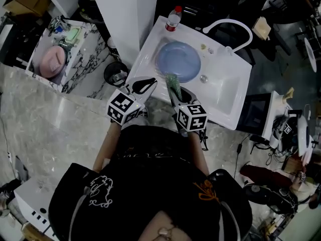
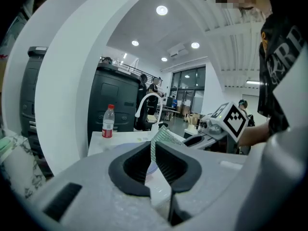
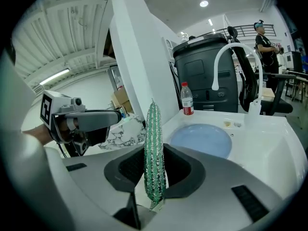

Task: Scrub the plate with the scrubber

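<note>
In the head view, a white sink (image 1: 228, 97) is seen below the person, and the blue plate (image 1: 178, 61) is found lying flat on its left part, between the near edge and the far left corner, where a red-capped bottle (image 1: 173, 18) stands; a curved white faucet (image 1: 234, 26) rises from the far edge to the plate's right. The left gripper (image 1: 146, 85) is held over the sink's near left corner and the right gripper (image 1: 178, 91) just beside it over the near edge, with a green scrubber (image 1: 173, 83) projecting from it toward the plate but apart from it. In the left gripper view, the jaws are seen clenched together with nothing between them; the scrubber and the right gripper are visible just beyond, to the right. In the right gripper view, the scrubber is shown pinched edge-on between the jaws, standing upright out of them, while the plate lies ahead and to the right, untouched. The step in hand is judged to be the approach: the tool has been grasped, but scrubbing is not yet begun. For the next move, the right gripper would need to be carried forward and lowered until a broad face of the scrubber meets the plate; since the plate lies loose, it may slide unless it is steadied by the left gripper.
</note>
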Tool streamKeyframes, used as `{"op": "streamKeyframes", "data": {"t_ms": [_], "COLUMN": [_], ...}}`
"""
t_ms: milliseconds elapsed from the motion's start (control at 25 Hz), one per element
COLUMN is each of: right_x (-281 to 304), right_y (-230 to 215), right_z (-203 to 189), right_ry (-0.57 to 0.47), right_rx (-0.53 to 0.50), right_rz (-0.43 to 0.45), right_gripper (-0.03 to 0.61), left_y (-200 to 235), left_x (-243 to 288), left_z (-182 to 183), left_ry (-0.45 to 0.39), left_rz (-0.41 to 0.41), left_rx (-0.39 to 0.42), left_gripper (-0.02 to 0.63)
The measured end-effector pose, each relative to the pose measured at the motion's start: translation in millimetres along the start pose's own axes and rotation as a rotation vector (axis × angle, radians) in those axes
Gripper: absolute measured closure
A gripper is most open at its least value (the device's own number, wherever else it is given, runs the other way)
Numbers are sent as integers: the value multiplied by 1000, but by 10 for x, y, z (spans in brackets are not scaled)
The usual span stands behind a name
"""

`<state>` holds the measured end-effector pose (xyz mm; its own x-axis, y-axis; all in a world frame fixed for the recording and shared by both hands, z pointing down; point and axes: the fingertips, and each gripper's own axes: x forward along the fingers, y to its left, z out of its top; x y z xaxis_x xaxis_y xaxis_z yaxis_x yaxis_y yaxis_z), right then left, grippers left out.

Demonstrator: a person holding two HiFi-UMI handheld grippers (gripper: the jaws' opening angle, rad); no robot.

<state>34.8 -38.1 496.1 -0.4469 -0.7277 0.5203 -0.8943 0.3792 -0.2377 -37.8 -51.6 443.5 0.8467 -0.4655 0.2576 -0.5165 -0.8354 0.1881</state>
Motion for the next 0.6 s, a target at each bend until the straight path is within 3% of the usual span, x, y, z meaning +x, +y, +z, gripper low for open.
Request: {"op": "streamKeyframes", "data": {"t_ms": [200, 600], "right_x": [146, 70], "right_y": [-54, -492], "right_z": [26, 48], "right_ry": [22, 25], "right_rx": [16, 72], "right_rz": [-53, -148], "right_gripper": [486, 485], "left_y": [288, 317], "left_x": [112, 490], "left_z": [-121, -315], "left_ry": [36, 103], "left_rz": [-46, -106], "left_rx": [-23, -32], "left_gripper": [592, 591]}}
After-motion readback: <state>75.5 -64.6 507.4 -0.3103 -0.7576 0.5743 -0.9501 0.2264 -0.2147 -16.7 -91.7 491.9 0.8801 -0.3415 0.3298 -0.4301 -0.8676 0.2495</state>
